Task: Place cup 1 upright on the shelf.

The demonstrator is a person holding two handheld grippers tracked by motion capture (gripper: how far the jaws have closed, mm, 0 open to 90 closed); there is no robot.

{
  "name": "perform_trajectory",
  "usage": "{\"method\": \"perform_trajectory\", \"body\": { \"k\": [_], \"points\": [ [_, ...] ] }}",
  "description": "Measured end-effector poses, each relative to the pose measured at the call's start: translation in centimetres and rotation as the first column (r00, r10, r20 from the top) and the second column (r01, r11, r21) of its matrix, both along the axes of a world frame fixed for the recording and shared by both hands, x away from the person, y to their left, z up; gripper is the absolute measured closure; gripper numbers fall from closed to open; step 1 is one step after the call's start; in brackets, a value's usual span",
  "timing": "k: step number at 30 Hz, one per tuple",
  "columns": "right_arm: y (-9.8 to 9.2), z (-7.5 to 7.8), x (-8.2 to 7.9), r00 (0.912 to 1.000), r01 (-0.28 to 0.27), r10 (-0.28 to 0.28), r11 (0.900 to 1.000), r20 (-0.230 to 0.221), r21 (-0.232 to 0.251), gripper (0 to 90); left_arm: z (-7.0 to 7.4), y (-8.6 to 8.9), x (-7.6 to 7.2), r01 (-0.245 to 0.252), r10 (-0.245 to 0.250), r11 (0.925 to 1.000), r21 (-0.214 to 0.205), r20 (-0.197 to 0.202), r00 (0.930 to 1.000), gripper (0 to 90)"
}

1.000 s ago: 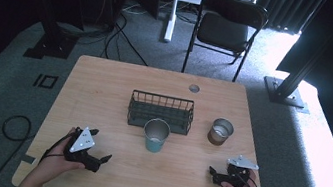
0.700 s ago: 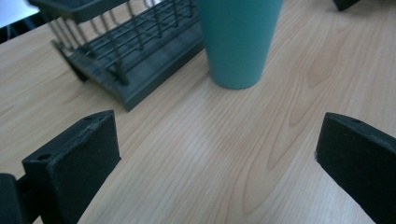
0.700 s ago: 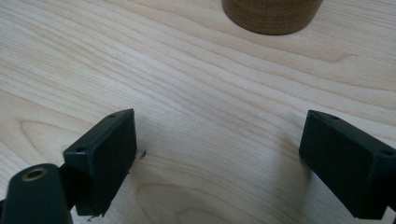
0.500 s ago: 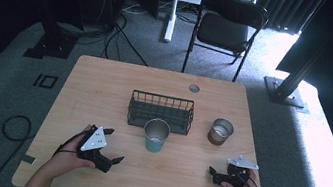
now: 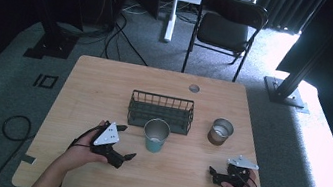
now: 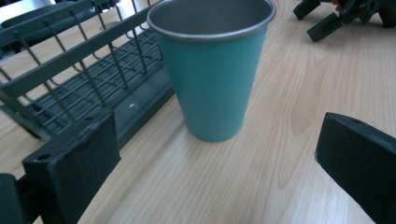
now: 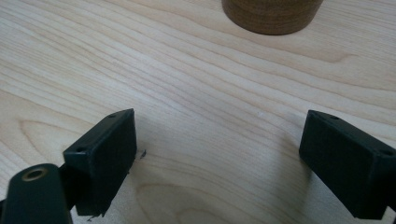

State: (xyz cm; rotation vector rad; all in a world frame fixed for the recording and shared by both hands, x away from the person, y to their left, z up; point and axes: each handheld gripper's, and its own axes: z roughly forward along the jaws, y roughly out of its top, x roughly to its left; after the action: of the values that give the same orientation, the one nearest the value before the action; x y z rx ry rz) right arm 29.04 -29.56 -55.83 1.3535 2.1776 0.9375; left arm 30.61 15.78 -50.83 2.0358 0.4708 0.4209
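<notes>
A teal metal cup [image 5: 156,135] stands upright in front of a dark wire basket [image 5: 161,111] at mid table. My left gripper [image 5: 125,142] is just left of the cup, open, jaws pointing at it. In the left gripper view the cup [image 6: 212,79] stands a short way ahead of the open left gripper [image 6: 215,154], nothing between the pads, with the basket [image 6: 79,79] at its left. A brown metal cup [image 5: 220,131] stands right of the basket. My right gripper [image 5: 220,173] rests near the front edge, open; in its own view the right gripper [image 7: 224,154] faces the brown cup's base [image 7: 271,14].
The wooden table [image 5: 106,79] has a round cable hole [image 5: 194,88] near its far edge. A black folding chair [image 5: 225,27] stands beyond the table. The right gripper [image 6: 345,14] lies at the top right of the left gripper view.
My left gripper has moved right and a little forward toward the teal cup, turning its jaws to face it. The right gripper has stayed put.
</notes>
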Motion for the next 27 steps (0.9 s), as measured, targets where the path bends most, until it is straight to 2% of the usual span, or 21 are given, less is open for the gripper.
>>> {"method": "perform_trajectory", "body": {
  "k": [17, 27],
  "points": [
    [0.0, 0.0, 0.0, 1.0000, 0.000, 0.000, 1.0000, 0.000, 0.000, 10.8, -0.2, -2.7, 2.0, 0.017, -0.017, 0.9993, -0.034, -0.017, 0.9997, 0.3],
    [0.0, 0.0, 0.0, 1.0000, 0.000, 0.000, 1.0000, 0.000, 0.000, 10.8, -0.4, -4.6, 3.0, -0.008, 0.007, 0.9982, -0.059, -0.026, 0.9996, 0.3]
  ]
}}
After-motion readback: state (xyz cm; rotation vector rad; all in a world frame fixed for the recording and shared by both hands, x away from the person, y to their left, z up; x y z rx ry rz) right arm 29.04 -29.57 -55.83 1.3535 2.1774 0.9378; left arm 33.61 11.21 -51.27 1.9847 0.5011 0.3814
